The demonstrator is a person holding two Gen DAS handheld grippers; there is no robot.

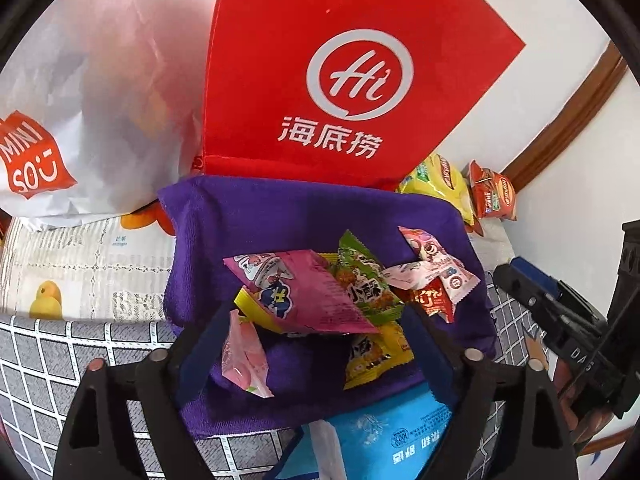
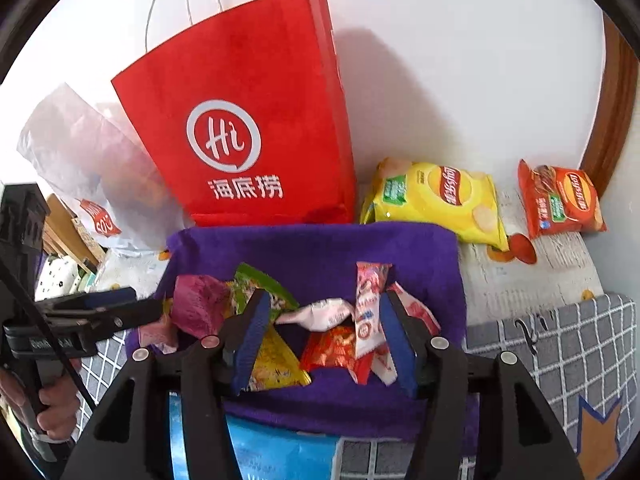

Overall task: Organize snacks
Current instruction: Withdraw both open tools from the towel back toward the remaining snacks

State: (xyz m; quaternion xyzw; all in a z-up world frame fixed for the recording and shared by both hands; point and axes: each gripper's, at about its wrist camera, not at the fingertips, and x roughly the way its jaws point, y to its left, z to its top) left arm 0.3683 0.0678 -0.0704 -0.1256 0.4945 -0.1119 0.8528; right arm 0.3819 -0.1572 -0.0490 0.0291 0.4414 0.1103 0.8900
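Left gripper: its jaws stood wide apart over the snack pile, pressing on nothing; a pink packet and a green packet lay between and just ahead of the fingertips.
Left fingers: the left-hand finger sat just beside a pale pink sweet packet; the right-hand one stood next to a yellow packet.
Right gripper: partly open, its blue pads on either side of several packets, not clamped on any that could be made out.
Between the right jaws: a red wrapper, a white twisted wrapper and an upright red-and-white packet close to the right-hand pad.
Snack pile: heaped on a purple cloth, directly under both grippers.
Purple cloth: spread over a blue packet at the near edge.
Red paper bag: upright behind the cloth, touching its far edge.
White bag: left of the red bag, leaning.
Yellow crisp bag: lying right of the red bag, beyond the cloth.
Orange crisp bag: further right, apart from the yellow one.
Person's hand: gripping the left tool's handle, at the left edge of the right wrist view.
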